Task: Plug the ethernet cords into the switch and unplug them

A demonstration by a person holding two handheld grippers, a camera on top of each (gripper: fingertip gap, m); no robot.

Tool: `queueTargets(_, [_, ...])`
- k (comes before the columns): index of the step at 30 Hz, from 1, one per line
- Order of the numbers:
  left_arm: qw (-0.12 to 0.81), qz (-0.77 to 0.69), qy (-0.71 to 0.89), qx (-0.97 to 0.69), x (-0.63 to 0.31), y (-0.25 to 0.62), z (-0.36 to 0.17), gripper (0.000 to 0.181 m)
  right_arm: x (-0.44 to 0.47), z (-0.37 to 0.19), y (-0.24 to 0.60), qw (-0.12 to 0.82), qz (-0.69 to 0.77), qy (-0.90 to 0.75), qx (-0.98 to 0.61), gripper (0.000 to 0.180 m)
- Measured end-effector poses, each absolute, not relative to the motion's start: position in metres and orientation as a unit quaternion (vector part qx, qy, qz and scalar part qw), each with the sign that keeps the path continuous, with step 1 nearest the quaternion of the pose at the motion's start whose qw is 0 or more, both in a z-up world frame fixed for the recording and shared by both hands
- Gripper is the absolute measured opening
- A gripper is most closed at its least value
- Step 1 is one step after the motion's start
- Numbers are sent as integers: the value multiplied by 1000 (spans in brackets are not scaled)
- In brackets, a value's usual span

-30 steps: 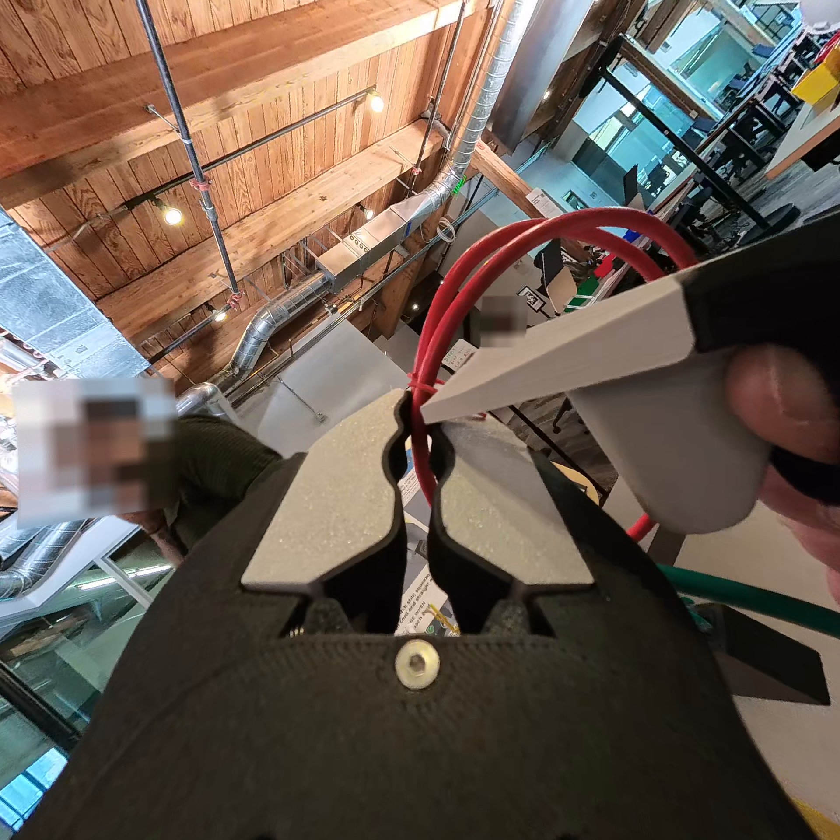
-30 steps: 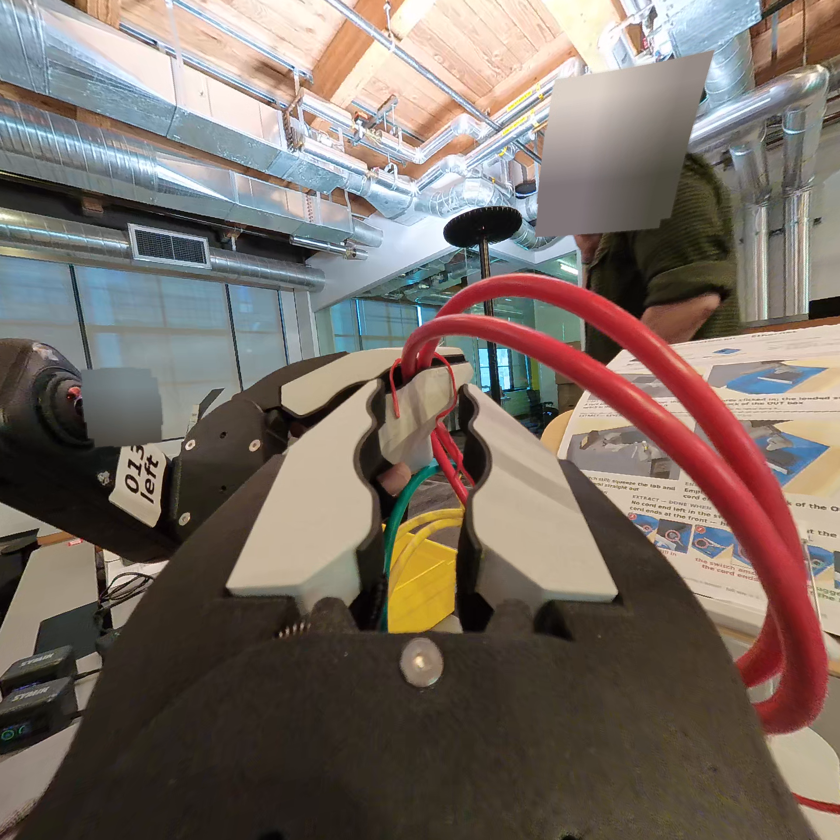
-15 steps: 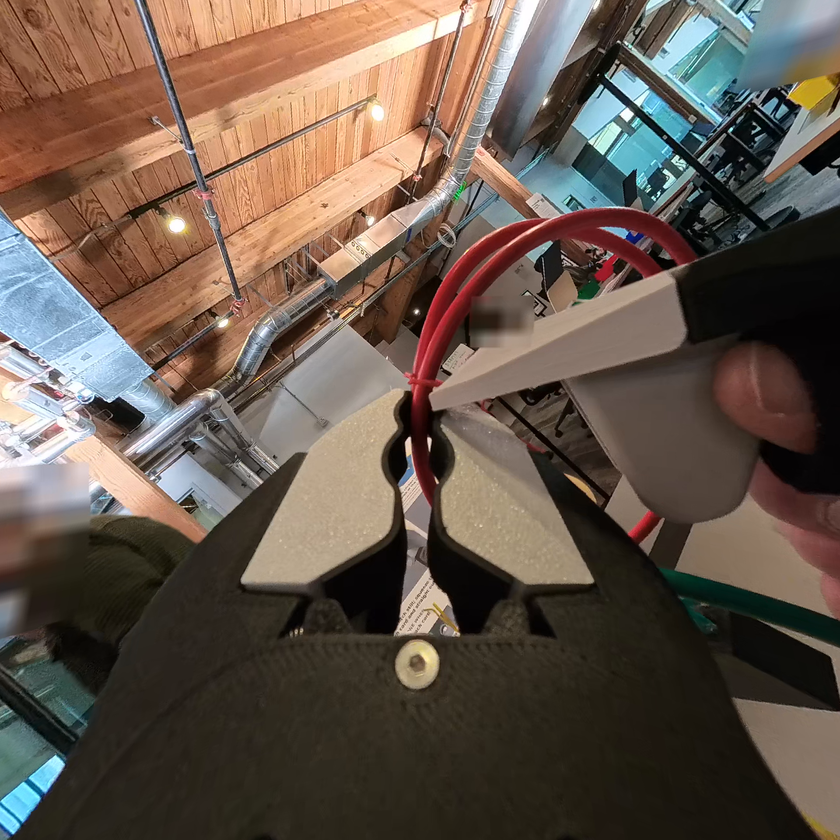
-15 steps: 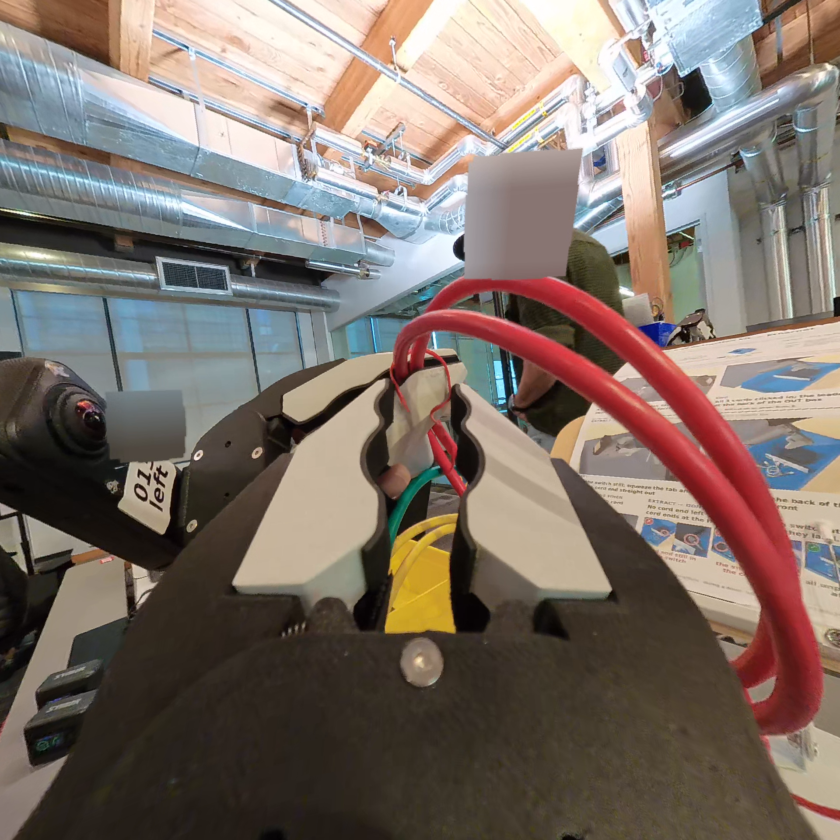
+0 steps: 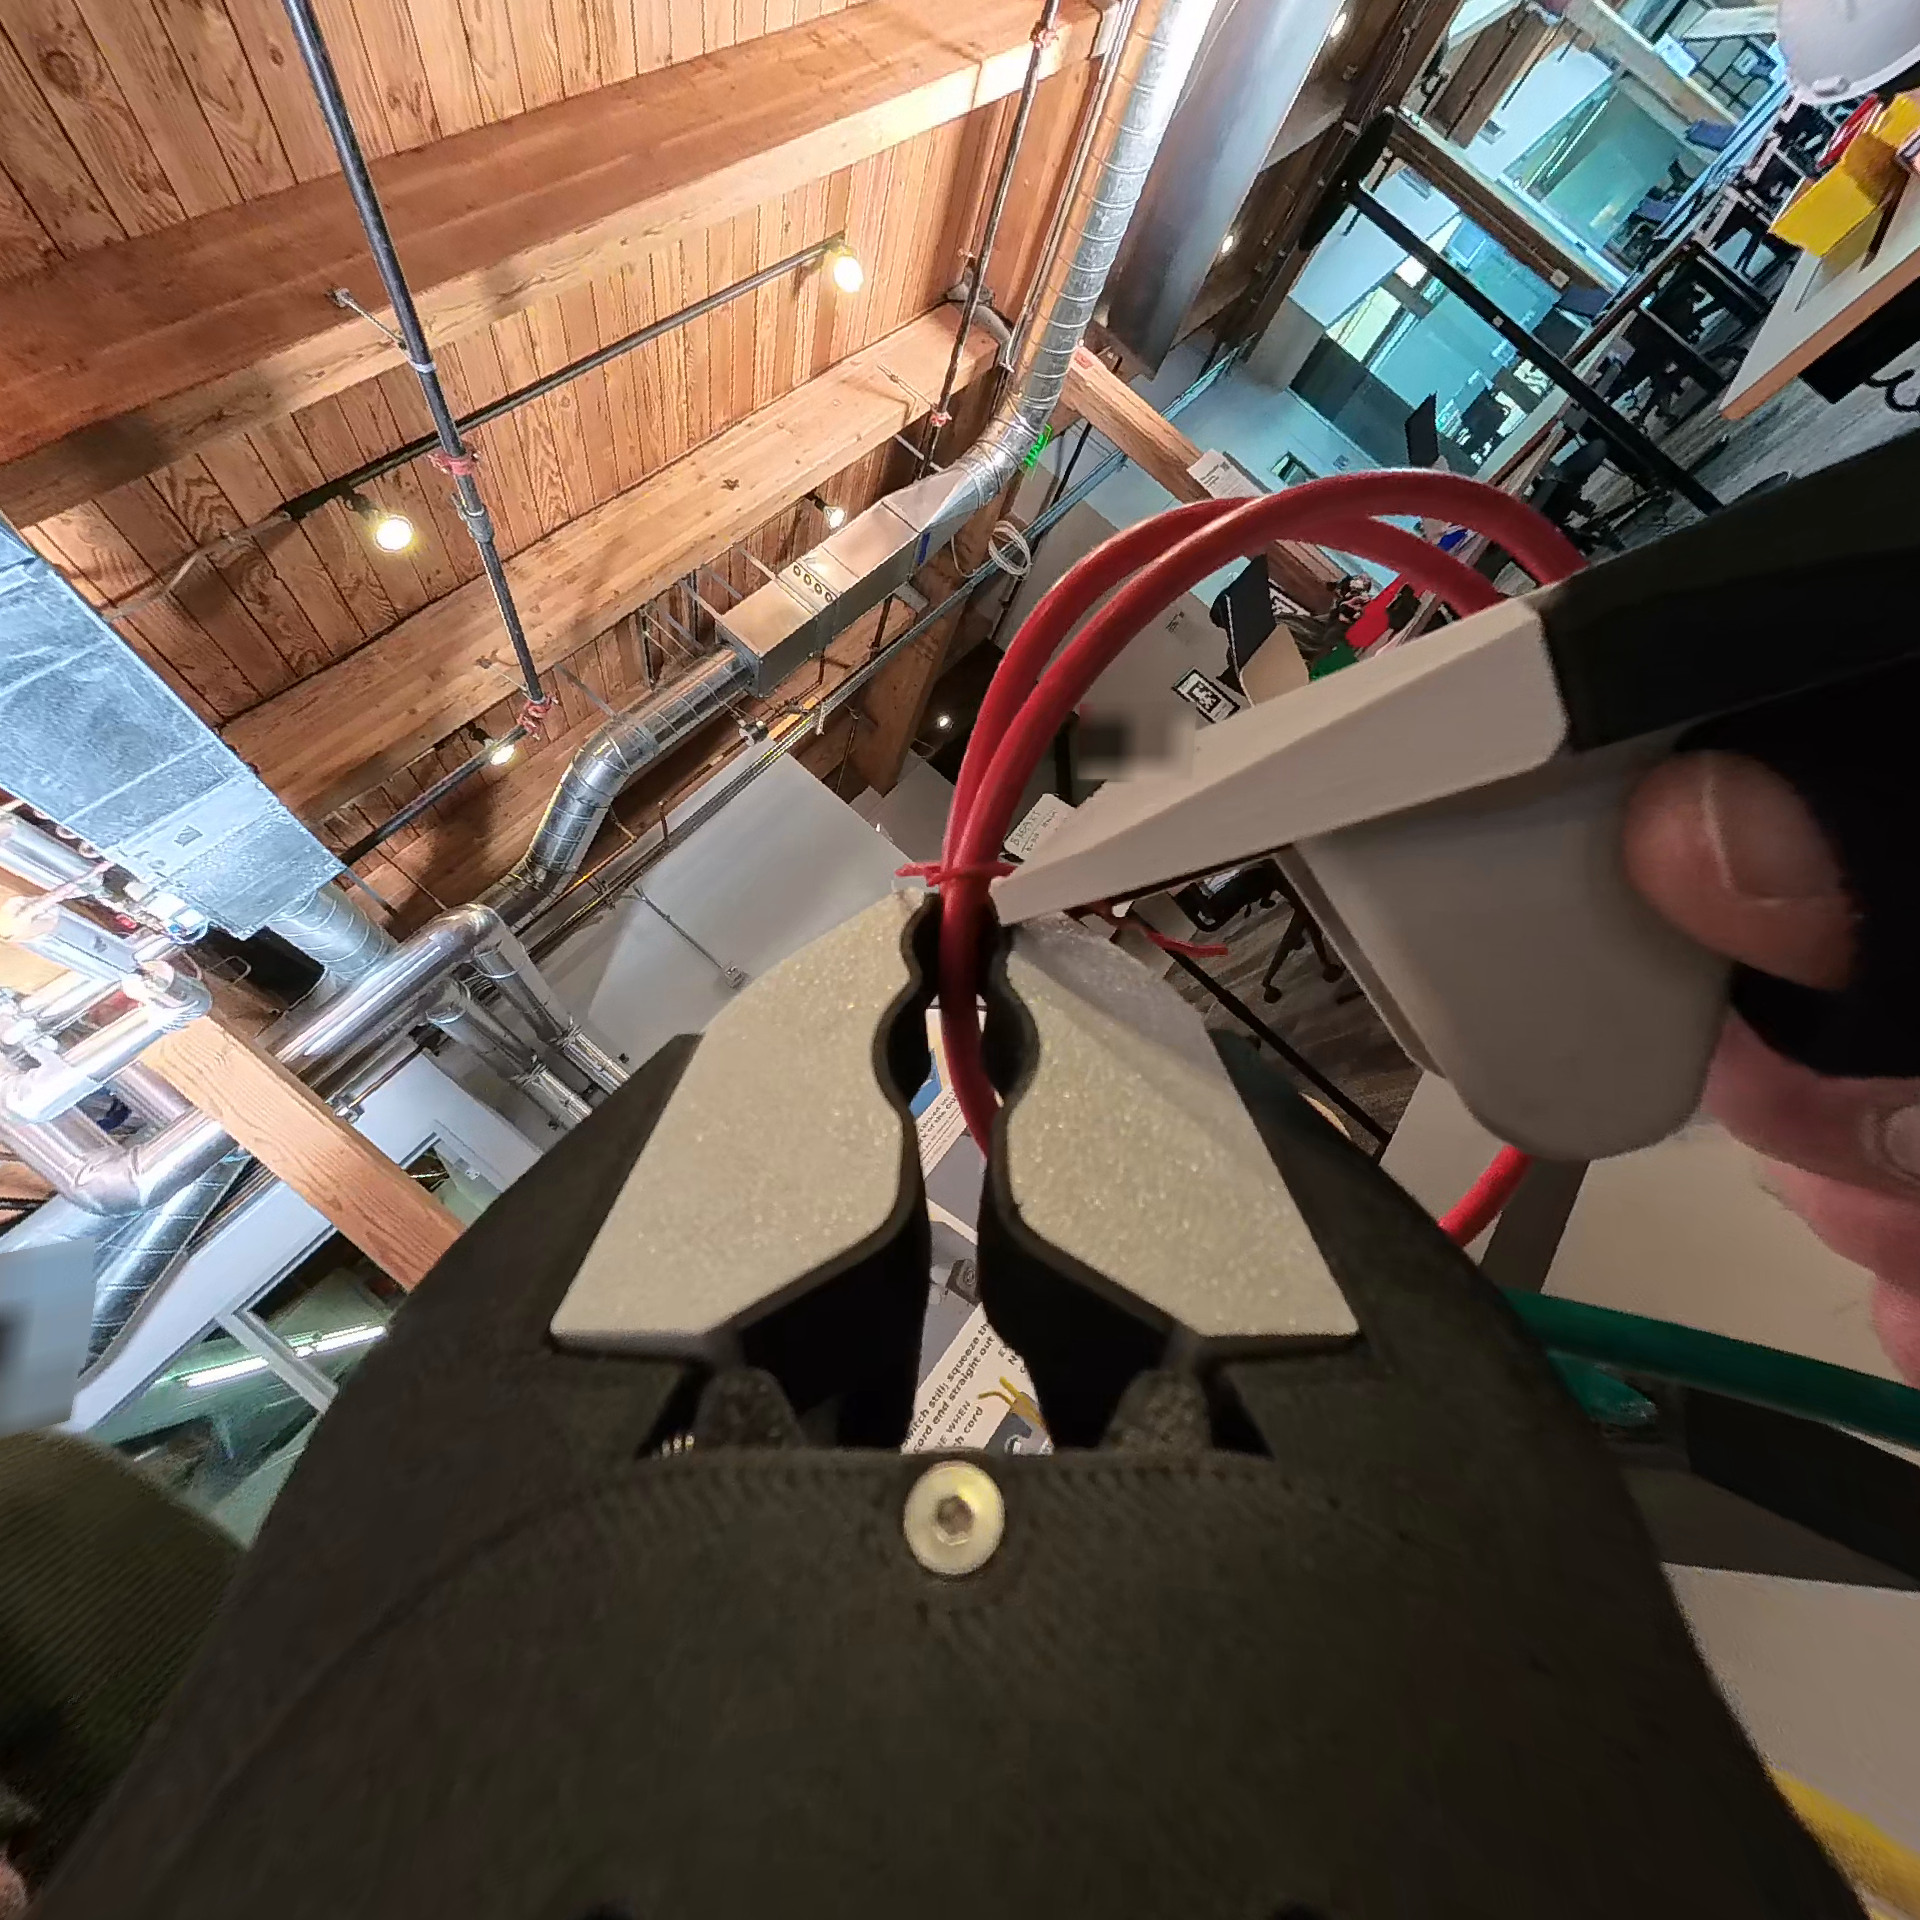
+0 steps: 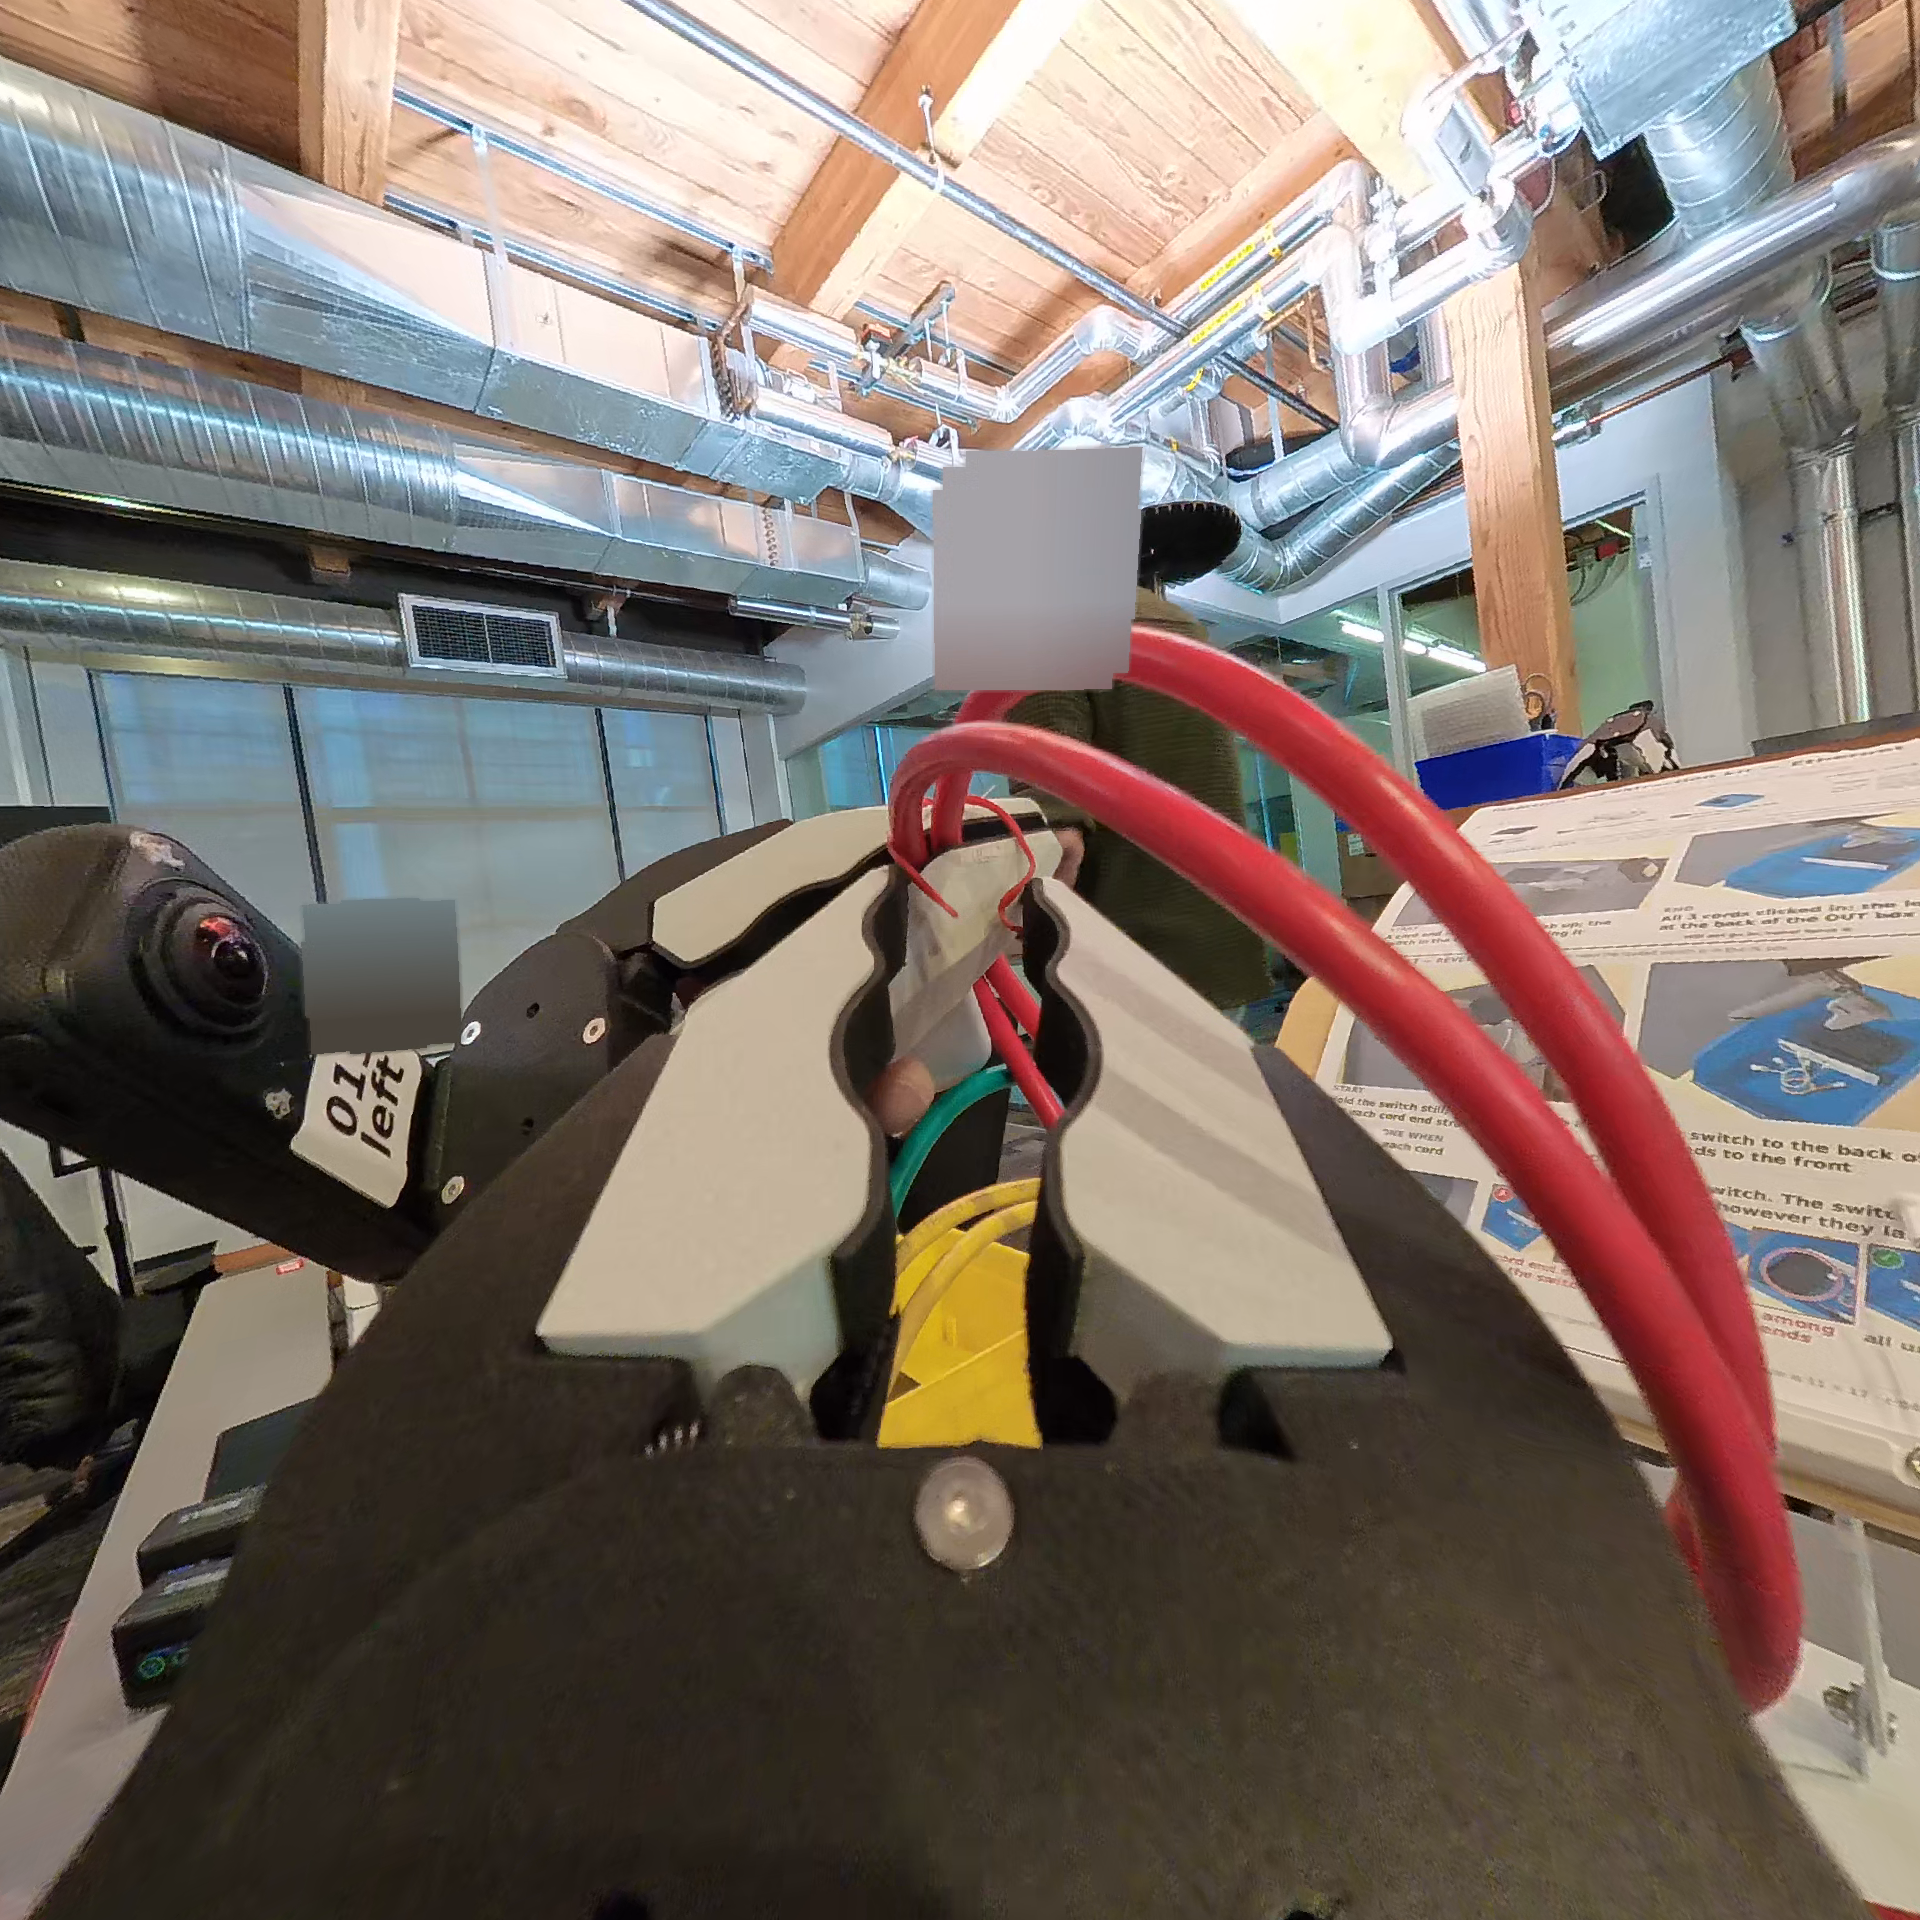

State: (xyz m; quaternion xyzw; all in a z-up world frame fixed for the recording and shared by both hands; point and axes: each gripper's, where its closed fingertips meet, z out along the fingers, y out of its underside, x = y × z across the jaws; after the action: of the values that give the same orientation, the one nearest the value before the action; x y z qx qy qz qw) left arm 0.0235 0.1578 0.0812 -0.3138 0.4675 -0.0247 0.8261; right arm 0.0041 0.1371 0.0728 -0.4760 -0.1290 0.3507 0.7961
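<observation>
A coiled red ethernet cord [image 5: 1039, 665] is bound by a thin red twist tie [image 5: 951, 871]. My left gripper [image 5: 961, 935] is shut on the cord strands just below the tie. My right gripper [image 5: 1029, 894] comes in from the right, its tip against the tied spot. In the right wrist view the right gripper [image 6: 961, 904] pinches a pale, translucent piece of the red cord [image 6: 1455, 935] at the tie [image 6: 1013, 883]. The left gripper's fingers [image 6: 831, 883] lie just behind it. No switch is in view.
A green cord [image 6: 935, 1122], a yellow cord [image 6: 966, 1236] and a yellow bin [image 6: 956, 1351] lie behind the fingers. A printed instruction sheet [image 6: 1714, 1039] stands at the right. A person [image 6: 1164, 883] stands behind. A thumb [image 5: 1745, 862] rests on the right gripper. My left and right fingertips are right by each other.
Both grippers keep their hold on the red cord and barely move. The person in the background has walked across, now behind the cord loop in the right wrist view.
</observation>
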Motion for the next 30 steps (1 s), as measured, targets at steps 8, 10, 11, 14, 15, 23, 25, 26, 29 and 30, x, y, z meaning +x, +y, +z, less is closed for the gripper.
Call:
queueTargets(8, [826,-24,469,-312,26,156,81,5,7,71,133,805,327,-133,-476,20])
queueTargets(10, [826,-24,469,-312,26,156,80,5,8,71,132,808,327,-130,-473,21])
queueTargets(11, [826,-24,469,-313,26,155,80,5,7,70,132,806,329,-131,-474,18])
queueTargets(14, [825,-24,470,-312,27,155,80,5,8,70,131,806,331,-130,-472,17])
queueTargets(15, [825,-24,470,-313,27,155,80,5,7,70,130,807,332,-132,-471,14])
queueTargets(23, [825,-23,471,-312,26,155,80,4,7,67,129,802,338,-134,-473,8])
queueTargets(25, [825,-23,471,-311,26,154,80,5,7,68,128,803,337,-136,-473,6])
queueTargets(26, [825,-23,471,-311,26,154,80,5,7,68,128,802,339,-137,-472,5])
queueTargets(29, [825,-22,471,-312,25,154,80,4,7,69,127,801,340,-139,-472,1])
queueTargets(30, [825,-23,470,-311,25,154,80,5,7,69,127,801,342,-139,-472,1])
